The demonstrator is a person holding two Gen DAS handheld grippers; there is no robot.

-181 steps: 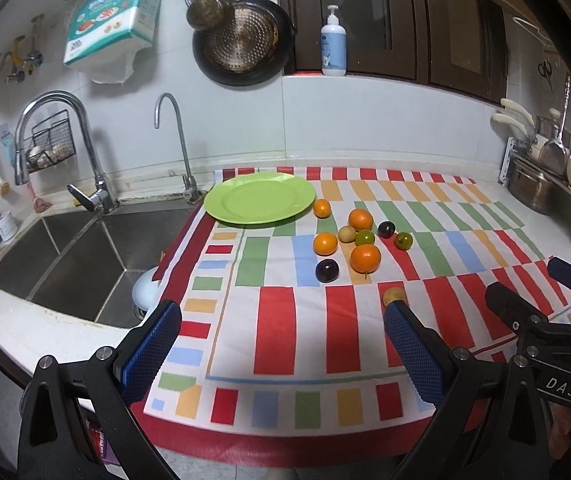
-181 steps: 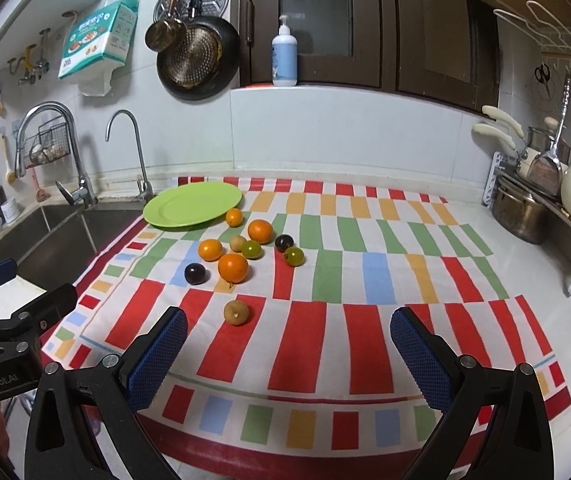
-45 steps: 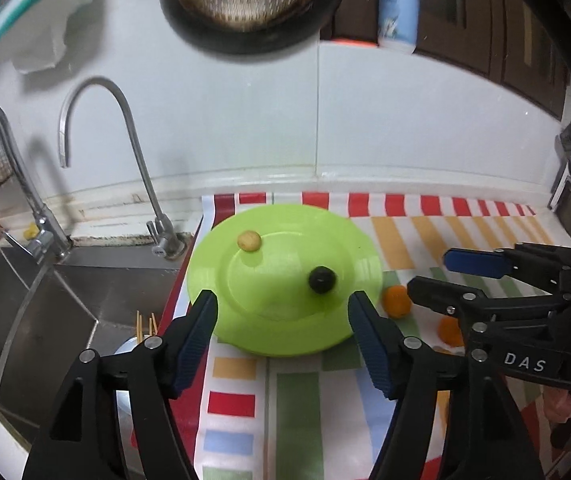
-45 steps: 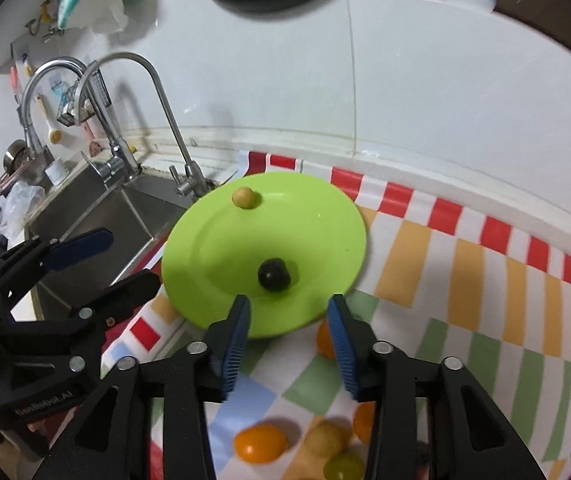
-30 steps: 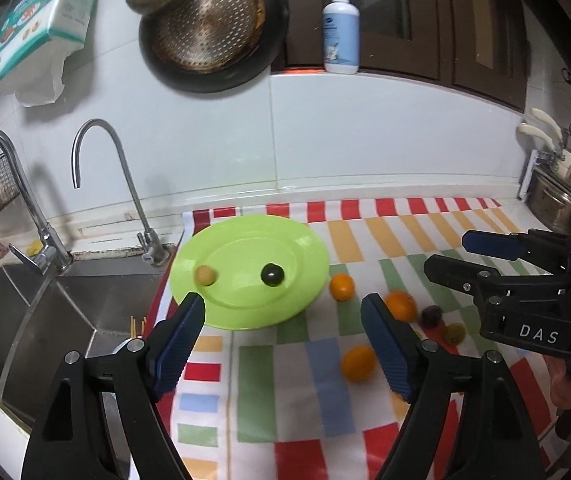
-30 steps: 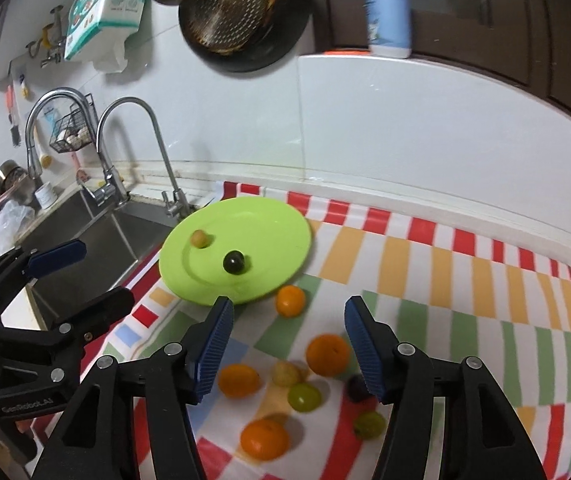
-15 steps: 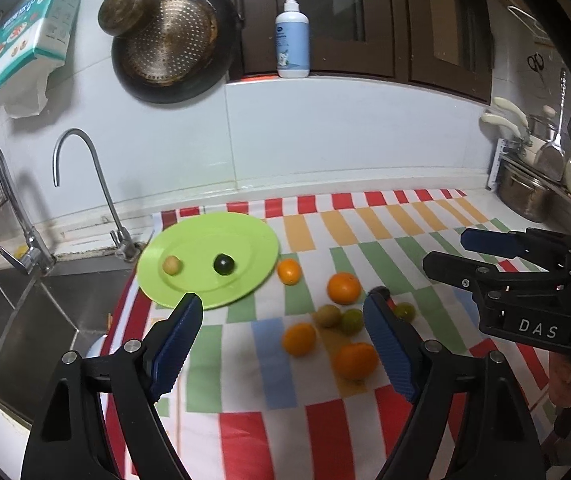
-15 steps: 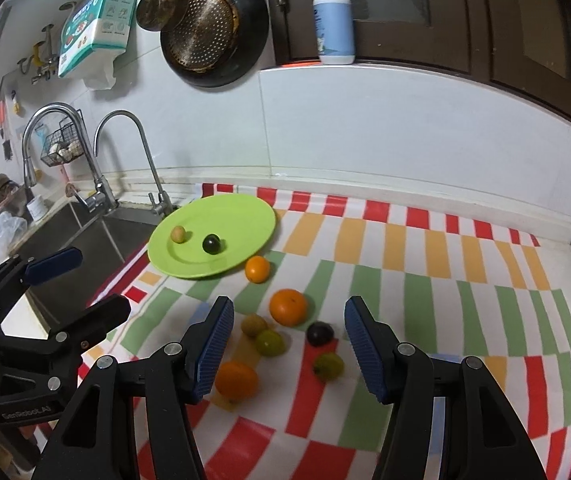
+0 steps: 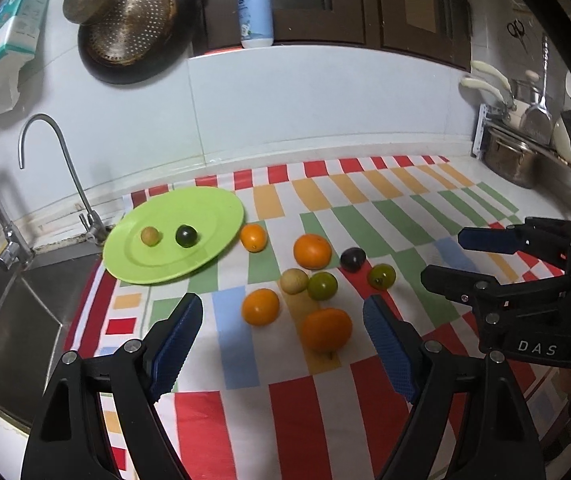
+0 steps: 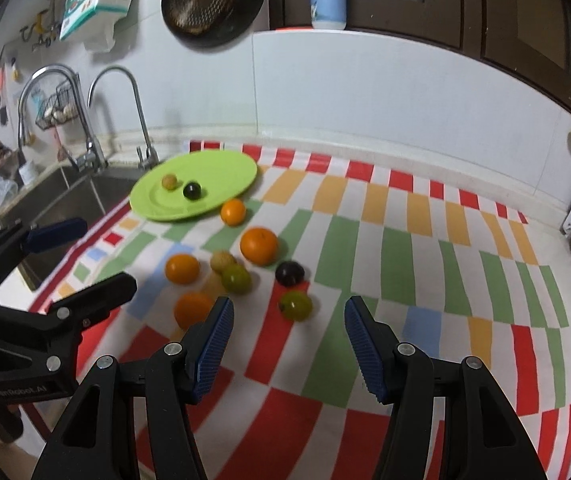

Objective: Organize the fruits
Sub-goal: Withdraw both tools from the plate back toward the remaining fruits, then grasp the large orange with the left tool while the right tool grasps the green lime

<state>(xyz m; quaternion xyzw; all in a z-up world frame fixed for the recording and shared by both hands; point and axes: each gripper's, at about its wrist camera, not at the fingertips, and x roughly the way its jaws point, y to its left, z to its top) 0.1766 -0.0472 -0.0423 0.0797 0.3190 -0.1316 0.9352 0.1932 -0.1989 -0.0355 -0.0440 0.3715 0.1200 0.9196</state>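
While two small fruits, a tan one (image 9: 150, 236) and a dark one (image 9: 186, 235), already sit on the green plate (image 9: 205, 256) at ten o'clock in the left wrist view, eight fruits (image 9: 312, 251) remain on the striped cloth (image 9: 297, 408). The left gripper (image 9: 281, 336) and right gripper (image 10: 287, 338) hover wide and empty, so most sorting seems undone.

Right gripper (image 10: 287, 340) jaws stand apart, nothing between them, above a striped cloth (image 10: 405, 256). Just ahead of the fingertips lies a green fruit (image 10: 295, 305); a dark fruit (image 10: 289, 273) sits just beyond it. An orange (image 10: 191, 309) lies beside the left fingertip (image 10: 213, 336). Far ahead to the left, a green plate (image 10: 221, 176) holds a tan fruit (image 10: 169, 181) and a black fruit (image 10: 192, 191). The left gripper (image 10: 81, 256) sits at the left, jaws apart.
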